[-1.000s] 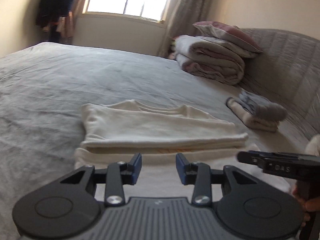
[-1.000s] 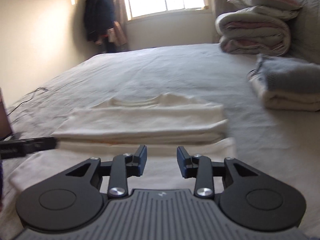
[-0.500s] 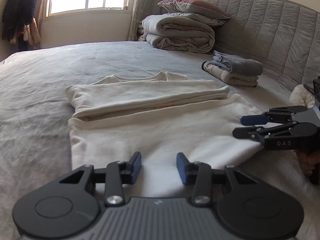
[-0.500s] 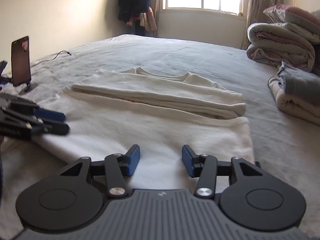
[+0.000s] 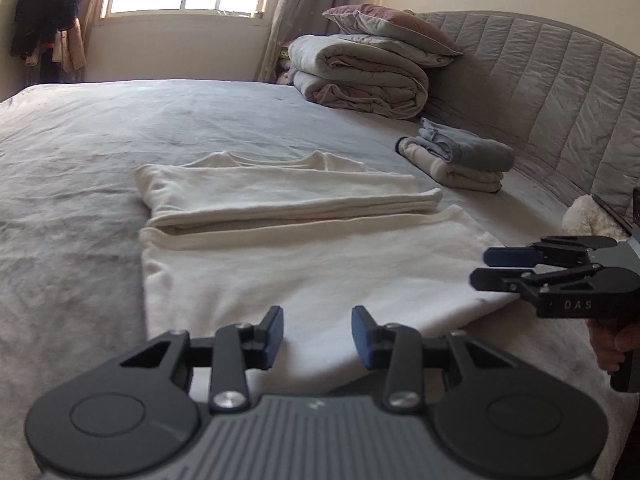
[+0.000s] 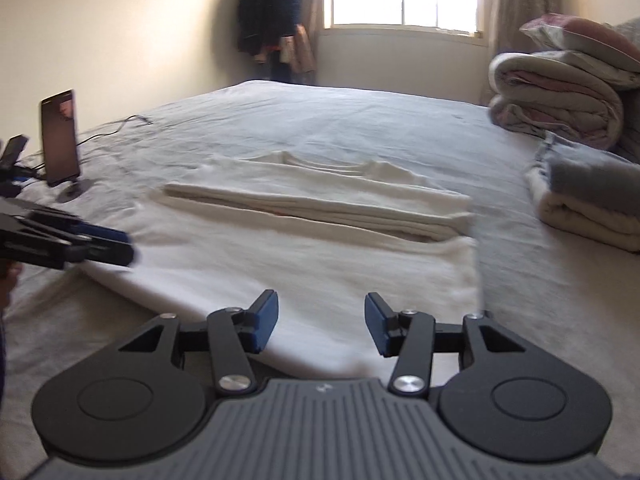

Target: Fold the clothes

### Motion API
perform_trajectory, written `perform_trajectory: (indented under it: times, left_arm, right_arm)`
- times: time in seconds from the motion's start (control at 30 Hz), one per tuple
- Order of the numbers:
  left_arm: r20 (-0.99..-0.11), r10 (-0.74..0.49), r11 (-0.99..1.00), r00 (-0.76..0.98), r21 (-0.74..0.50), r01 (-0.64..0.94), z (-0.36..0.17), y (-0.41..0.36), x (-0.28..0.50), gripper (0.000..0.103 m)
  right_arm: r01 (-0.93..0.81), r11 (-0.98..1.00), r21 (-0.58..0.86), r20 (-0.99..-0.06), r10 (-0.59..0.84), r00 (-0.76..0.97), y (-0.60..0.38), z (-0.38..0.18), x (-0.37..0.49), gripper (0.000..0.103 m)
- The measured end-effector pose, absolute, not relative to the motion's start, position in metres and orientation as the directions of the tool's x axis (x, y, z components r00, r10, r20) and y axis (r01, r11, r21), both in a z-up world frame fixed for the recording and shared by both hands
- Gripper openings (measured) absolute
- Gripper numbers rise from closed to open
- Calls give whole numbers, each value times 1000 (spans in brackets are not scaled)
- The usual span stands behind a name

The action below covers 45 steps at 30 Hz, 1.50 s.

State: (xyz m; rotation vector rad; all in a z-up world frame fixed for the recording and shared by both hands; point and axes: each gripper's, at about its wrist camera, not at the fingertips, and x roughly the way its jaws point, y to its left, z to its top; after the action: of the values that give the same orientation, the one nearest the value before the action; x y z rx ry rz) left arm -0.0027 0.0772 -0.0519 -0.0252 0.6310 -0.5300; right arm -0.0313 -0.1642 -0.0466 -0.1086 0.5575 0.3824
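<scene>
The cream shirt [image 5: 304, 264] lies flat on the bed [image 5: 80, 152], its top part already folded down into a band, and both tools have pulled back from that band toward the near hem, so the next fold looks about to start from there. The left hand-held gripper [image 5: 317, 334] hangs over the hem near the shirt's left corner, jaws spread with nothing between them. The right hand-held gripper [image 6: 321, 324] hovers at the hem's right part, tilted down, jaws parted and empty, having widened over the last second.
</scene>
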Motion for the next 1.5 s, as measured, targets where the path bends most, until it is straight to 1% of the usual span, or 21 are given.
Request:
perform_trajectory:
  times: [0.13, 0.17, 0.23, 0.47, 0.57, 0.77, 0.9, 1.07, 1.2, 1.3, 1.5]
  left_arm:
    - [-584, -467, 850, 664, -88, 520, -60, 55, -6, 38]
    - [-585, -464, 844, 665, -63, 533, -61, 54, -8, 38]
    - [-583, -467, 838, 665, -51, 543, -62, 59, -12, 38]
    - [-581, -477, 851, 659, -117, 512, -57, 108, -25, 38]
    - [-581, -496, 852, 645, -186, 489, -55, 127, -28, 38]
    - [-564, -557, 830, 610, -398, 390, -45, 162, -26, 39]
    - [-550, -575, 810, 605, -485, 329, -38, 179, -24, 41]
    - [-568, -582, 789, 582, -567, 237, -39, 193, -17, 42]
    - [-602, -584, 773, 544, -617, 147, -48, 204, -9, 41]
    - [-615, -603, 735, 509, -676, 55, -59, 216, -2, 40]
    - [-593, -652, 666, 473, -746, -17, -75, 219, 4, 40]
  right_arm:
    - [-430, 902, -50, -582, 323, 746, -143, -59, -30, 50]
    - [-437, 898, -57, -581, 326, 746, -144, -62, -31, 50]
    - [-445, 894, -56, -576, 335, 745, -154, -63, -34, 50]
    - [-423, 906, 1, -578, 346, 739, -193, -62, -48, 50]
    - [-419, 908, -8, -589, 334, 736, -199, -59, -54, 50]
    - [-349, 928, 130, -593, 355, 723, -219, -42, -51, 52]
    - [-257, 927, 273, -584, 372, 721, -247, -29, -46, 53]
    - [-125, 890, 439, -586, 389, 711, -283, -27, -40, 53]
    - [-9, 827, 562, -622, 431, 654, -305, -38, -33, 53]
    - [64, 743, 667, -616, 501, 608, -317, -50, -30, 48]
    - [129, 653, 747, -589, 559, 583, -323, -64, -25, 47]
